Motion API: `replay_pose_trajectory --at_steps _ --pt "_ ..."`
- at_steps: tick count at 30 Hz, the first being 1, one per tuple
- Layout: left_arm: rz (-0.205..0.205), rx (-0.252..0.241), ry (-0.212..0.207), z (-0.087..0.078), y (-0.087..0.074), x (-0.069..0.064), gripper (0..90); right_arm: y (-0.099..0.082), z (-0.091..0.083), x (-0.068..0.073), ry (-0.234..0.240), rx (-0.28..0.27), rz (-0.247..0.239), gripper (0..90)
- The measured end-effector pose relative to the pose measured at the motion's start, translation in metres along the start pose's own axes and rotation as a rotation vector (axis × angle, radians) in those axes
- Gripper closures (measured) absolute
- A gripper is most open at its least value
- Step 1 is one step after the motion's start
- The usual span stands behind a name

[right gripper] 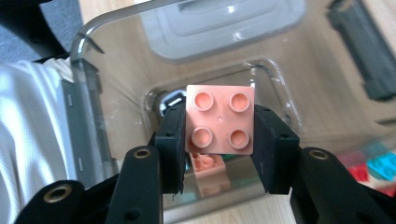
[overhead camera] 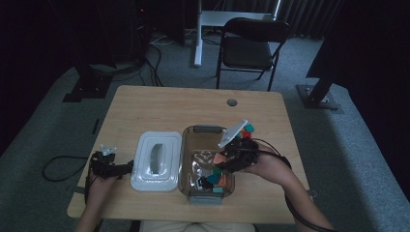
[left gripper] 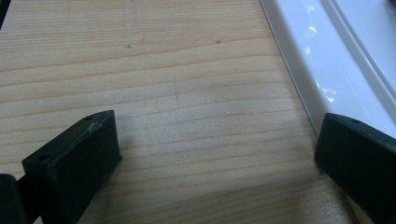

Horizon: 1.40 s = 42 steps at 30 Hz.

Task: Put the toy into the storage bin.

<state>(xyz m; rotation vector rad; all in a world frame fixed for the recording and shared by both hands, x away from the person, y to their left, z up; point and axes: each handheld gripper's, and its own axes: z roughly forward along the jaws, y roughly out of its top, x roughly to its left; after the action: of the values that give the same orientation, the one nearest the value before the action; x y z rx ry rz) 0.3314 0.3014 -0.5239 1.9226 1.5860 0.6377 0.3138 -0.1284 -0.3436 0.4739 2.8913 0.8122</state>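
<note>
Clamping a pink brick, right hand-held gripper hovers over the clear bin; bin contents blurred. Left hand-held gripper, jaws apart, rests on the tabletop beside the white lid, partly cut off.

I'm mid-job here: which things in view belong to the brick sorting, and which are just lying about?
In the job:
right gripper, shut on the pink brick
clear bin with bricks inside
loose bricks beside the bin

Lying about:
white lid
left gripper, open over bare table
folding chair
</note>
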Motion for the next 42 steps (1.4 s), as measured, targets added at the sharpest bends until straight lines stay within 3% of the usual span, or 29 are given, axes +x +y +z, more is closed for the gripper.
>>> replay_pose_trajectory --at_steps 12,21,33,42 --pt "0.0 -0.001 0.0 0.0 0.0 0.0 0.5 0.014 0.042 0.012 0.082 0.091 -0.086 58.6" --pt "0.0 -0.001 0.0 0.0 0.0 0.0 0.5 0.014 0.079 0.012 0.101 0.198 -0.088 58.6" --pt "0.0 -0.001 0.0 0.0 0.0 0.0 0.5 0.012 0.096 0.014 0.084 0.274 -0.112 58.5" --pt "0.0 -0.001 0.0 0.0 0.0 0.0 0.5 0.012 0.098 0.012 0.105 0.277 -0.085 54.7"
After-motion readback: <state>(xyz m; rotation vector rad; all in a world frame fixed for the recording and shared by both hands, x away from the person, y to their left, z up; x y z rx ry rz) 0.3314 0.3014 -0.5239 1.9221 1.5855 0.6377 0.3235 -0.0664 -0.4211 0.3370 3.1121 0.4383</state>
